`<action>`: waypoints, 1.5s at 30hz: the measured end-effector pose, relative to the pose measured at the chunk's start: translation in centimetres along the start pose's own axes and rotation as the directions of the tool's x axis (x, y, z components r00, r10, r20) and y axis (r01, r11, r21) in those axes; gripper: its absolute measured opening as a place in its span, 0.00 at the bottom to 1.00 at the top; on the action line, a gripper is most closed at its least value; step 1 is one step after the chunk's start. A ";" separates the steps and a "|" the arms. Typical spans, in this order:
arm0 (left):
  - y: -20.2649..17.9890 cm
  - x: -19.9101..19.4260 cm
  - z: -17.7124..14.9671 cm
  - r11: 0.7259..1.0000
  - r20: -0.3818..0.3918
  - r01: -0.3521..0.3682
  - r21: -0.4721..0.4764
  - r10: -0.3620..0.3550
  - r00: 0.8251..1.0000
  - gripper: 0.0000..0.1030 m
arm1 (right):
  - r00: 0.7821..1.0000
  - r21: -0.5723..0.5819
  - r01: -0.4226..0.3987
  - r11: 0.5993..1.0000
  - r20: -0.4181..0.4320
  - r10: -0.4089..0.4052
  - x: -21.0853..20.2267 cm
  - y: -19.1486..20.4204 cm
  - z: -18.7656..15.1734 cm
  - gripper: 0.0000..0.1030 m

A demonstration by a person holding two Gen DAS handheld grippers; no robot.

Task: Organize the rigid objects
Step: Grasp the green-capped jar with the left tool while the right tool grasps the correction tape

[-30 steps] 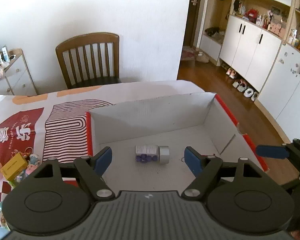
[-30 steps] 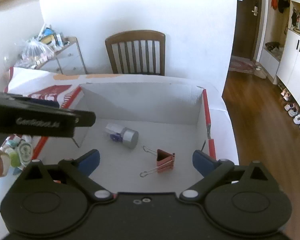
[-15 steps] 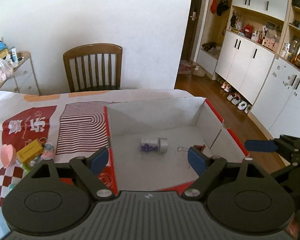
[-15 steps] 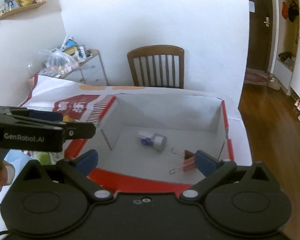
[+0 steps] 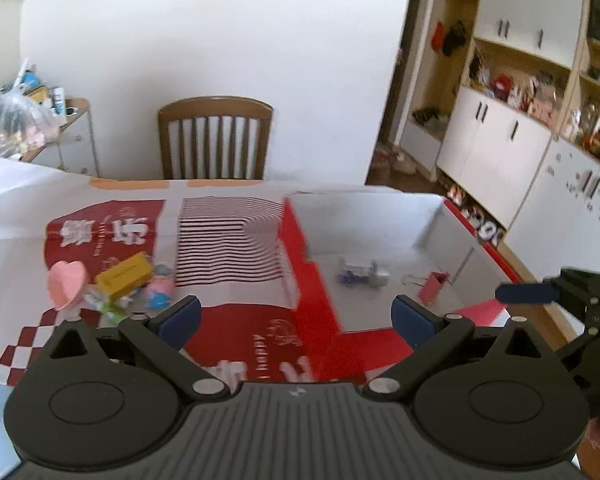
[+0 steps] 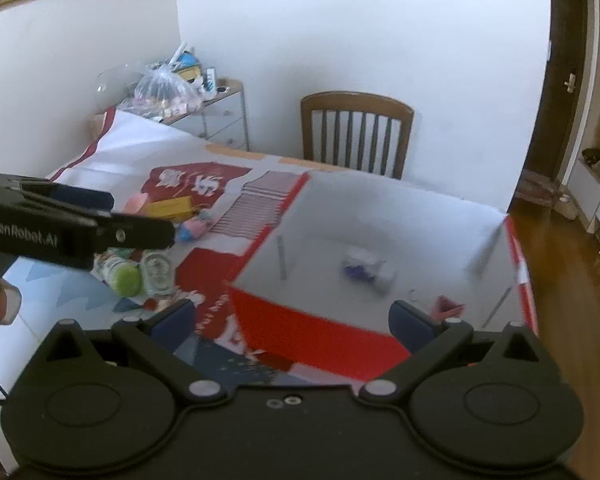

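Left hand-held gripper point(image 5: 296, 314): black ribbed body, blue finger pads point(image 5: 180, 316), silver pivot screws, white "GenRobot.AI" lettering.

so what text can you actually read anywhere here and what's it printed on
"GenRobot.AI": white letters on the side of the left gripper, seen from the right wrist.
"happy": white letters on the red part of the tablecloth; its first letter is unclear.
Two large white characters on the cloth's red panel: too blurred to read.
Label on the small bottle in the box: too blurred.
Yellow box: no legible print.
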State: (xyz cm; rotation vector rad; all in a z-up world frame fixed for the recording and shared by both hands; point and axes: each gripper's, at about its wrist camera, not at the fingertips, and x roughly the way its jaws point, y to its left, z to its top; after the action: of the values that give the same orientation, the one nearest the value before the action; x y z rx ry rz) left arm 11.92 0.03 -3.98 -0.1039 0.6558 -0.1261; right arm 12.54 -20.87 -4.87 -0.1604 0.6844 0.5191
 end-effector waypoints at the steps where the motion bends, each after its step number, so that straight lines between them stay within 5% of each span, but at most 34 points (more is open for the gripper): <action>1: 0.9 -0.2 -0.2 1.000 0.007 -0.001 -0.012 0.001 1.000 0.99 | 1.000 0.004 -0.003 1.000 -0.005 0.003 0.3 0.6 0.0 1.00; 8: 8.4 -0.2 -2.3 0.996 -0.028 -0.047 -0.076 0.045 0.999 1.00 | 0.999 0.072 0.006 0.997 -0.032 -0.004 2.6 4.3 -0.4 1.00; 14: 12.4 0.4 -4.7 1.000 -0.055 0.017 -0.015 -0.018 0.998 1.00 | 0.998 0.093 0.012 0.996 -0.065 -0.005 4.8 7.4 -0.6 1.00; 19: 13.4 1.6 -6.3 0.998 -0.077 -0.001 0.058 0.006 0.997 1.00 | 0.996 0.091 0.022 0.996 -0.085 -0.014 6.4 9.4 0.1 1.00; 31: 16.0 5.0 -8.3 0.998 -0.107 -0.058 0.002 0.058 0.993 1.00 | 0.984 0.047 -0.018 0.999 -0.175 0.026 12.6 13.0 2.5 0.98; 41: 17.5 6.9 -9.1 0.998 -0.136 -0.062 -0.004 0.060 0.989 0.99 | 0.947 0.031 -0.073 0.997 -0.312 0.079 18.5 12.9 3.4 0.90; 45: 17.7 7.4 -9.2 0.998 -0.132 -0.055 -0.001 0.055 0.990 0.99 | 0.934 0.015 -0.108 0.994 -0.341 0.106 20.1 13.3 3.5 0.78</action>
State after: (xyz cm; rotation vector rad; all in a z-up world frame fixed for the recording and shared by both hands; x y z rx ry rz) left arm 13.58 15.89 -18.06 -0.0827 0.7906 -0.0785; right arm 20.90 -0.25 -14.73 -0.2208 1.0358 0.6040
